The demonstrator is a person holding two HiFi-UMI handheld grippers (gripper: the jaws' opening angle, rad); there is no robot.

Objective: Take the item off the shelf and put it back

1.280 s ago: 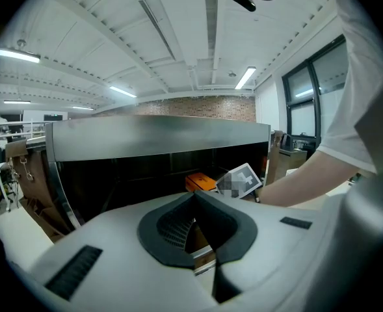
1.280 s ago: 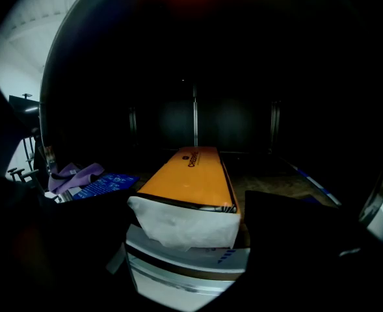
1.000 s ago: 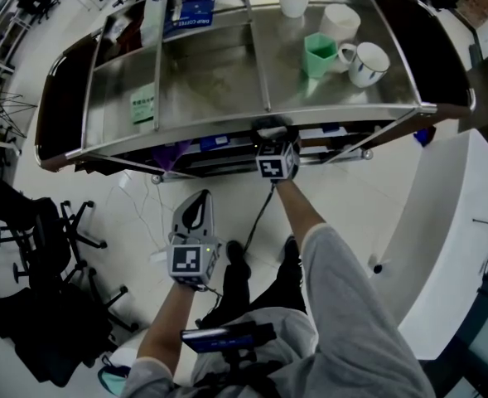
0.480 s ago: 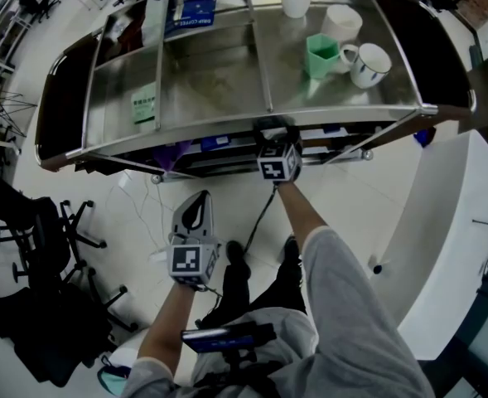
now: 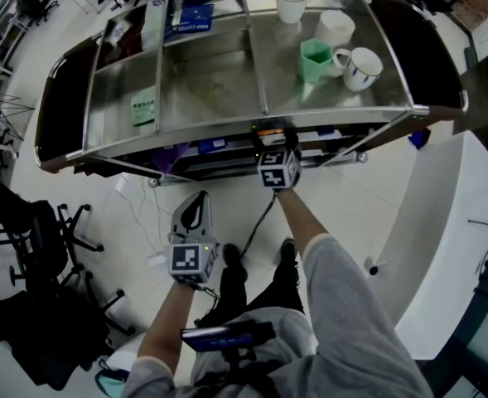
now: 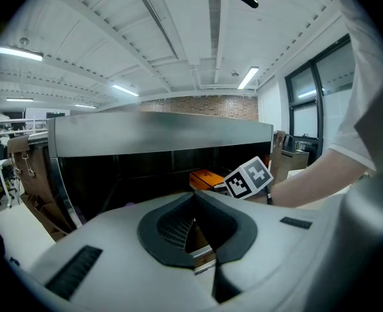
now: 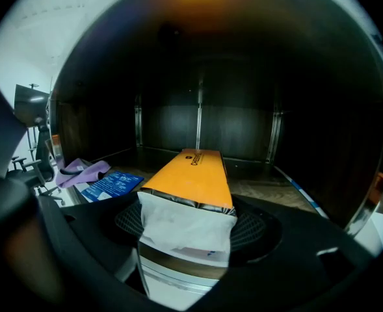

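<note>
1. The right claw [image 7: 190,227] had just been closing. Its two mesh pads sat against the sides of the orange carton [image 7: 192,177], with the carton's white end flap between them.
2. The carton lay flat on the lower shelf [image 7: 269,188] of the steel rack. Its long side ran away from the claw toward the dark back wall [image 7: 198,125].
3. On the same shelf, to the carton's left, lay a blue printed packet [image 7: 110,184]. Past it, near the shelf's edge, lay a crumpled purple bag [image 7: 80,171]. Neither touched the carton.
4. In the head view the right claw reached in under the rack's front rail [image 5: 343,116]. Its marker cube [image 5: 277,168] sat just outside the rail, and the person's bare forearm [image 5: 301,218] trailed back from it.
5. The left claw [image 6: 192,200] was closed tip to tip with nothing in it. It hung low over the pale floor [image 5: 368,197], well apart from the rack and pointing toward it.
6. The right bay of the rack's steel top [image 5: 210,81] carried a green mug [image 5: 314,59] just beside a white mug [image 5: 361,67]. Two white cups stood behind them, one [image 5: 336,25] near the green mug and the other [image 5: 291,0] at the back edge.
7. A blue box [image 5: 190,13] lay at the back of the middle bay. A green-labelled packet [image 5: 144,106] lay in the left bay, close to the divider.
8. Dark office chairs [image 5: 70,230] stood on the floor to the left, away from the rack.
</note>
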